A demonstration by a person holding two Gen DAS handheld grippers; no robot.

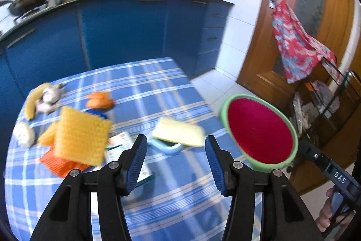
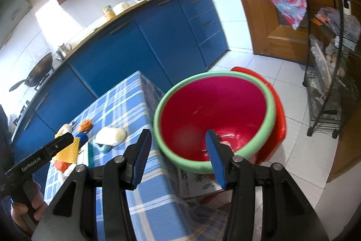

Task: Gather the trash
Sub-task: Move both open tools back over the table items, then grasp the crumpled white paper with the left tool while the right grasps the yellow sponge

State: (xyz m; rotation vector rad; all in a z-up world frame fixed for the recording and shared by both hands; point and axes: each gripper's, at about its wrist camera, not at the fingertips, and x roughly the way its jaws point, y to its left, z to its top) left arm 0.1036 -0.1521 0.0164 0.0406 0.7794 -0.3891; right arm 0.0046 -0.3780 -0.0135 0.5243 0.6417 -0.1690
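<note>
A red bowl with a green rim (image 2: 216, 105) sits just past the table's right edge, and a few small scraps lie in its bottom. My right gripper (image 2: 178, 131) hovers open at its near rim with nothing between the pads. My left gripper (image 1: 176, 137) is open and empty above the blue plaid table (image 1: 158, 87). Spread on the cloth are a banana peel (image 1: 33, 101), garlic (image 1: 50, 94), orange peel (image 1: 99, 101), a yellow ribbed cloth (image 1: 81, 134), a pale yellow sponge (image 1: 178, 131) and a printed packet (image 1: 121, 141). The bowl (image 1: 259, 130) shows at the right of the left wrist view.
A red stool (image 2: 278, 119) and a printed box (image 2: 198, 182) stand under the bowl on the white tiled floor. Blue cabinets (image 1: 126, 26) run behind the table. A wire rack (image 2: 327, 83) and a wooden door with a hanging red cloth (image 1: 297, 44) are to the right.
</note>
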